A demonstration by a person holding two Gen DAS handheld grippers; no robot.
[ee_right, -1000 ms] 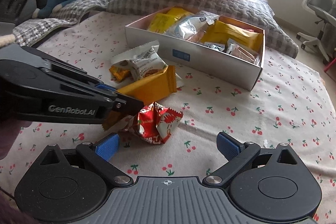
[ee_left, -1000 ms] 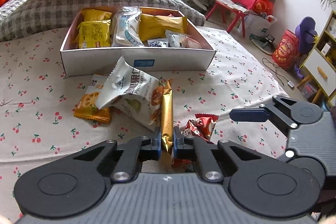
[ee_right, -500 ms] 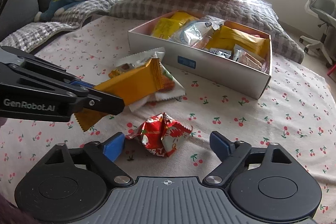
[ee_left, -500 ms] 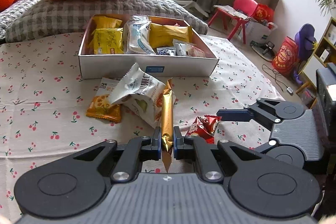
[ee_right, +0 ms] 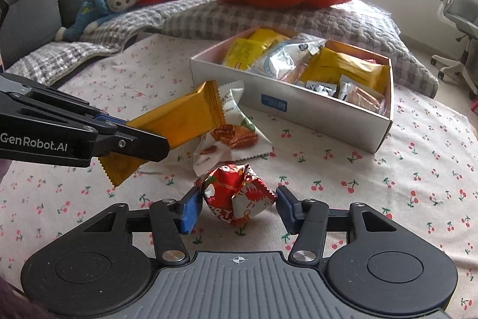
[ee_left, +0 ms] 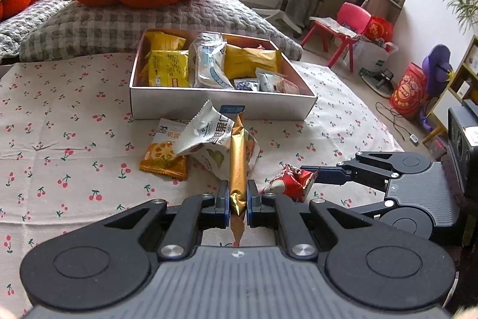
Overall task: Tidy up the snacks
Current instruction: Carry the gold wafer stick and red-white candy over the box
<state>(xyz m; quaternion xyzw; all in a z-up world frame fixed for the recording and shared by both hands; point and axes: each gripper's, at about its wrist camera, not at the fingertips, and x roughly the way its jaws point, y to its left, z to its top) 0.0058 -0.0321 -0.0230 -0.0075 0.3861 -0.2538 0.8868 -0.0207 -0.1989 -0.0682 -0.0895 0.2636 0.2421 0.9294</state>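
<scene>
The left claw (ee_left: 238, 199) grips the gold bar (ee_left: 238, 166); the right claw (ee_right: 237, 210), open, straddles the red packet (ee_right: 236, 195) on the surface and should close gently, then lift toward the box (ee_right: 313, 121) ahead.

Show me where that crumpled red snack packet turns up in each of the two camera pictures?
Left wrist view: the red packet lies low and right of centre on the cherry-print cloth, just right of the left gripper, with the right gripper's fingertip at it.
Right wrist view: the red packet sits at bottom centre, between the fingers of the right gripper, which have not closed on it.
Shared landmark: the white snack box, beyond the packet in both views.
</scene>
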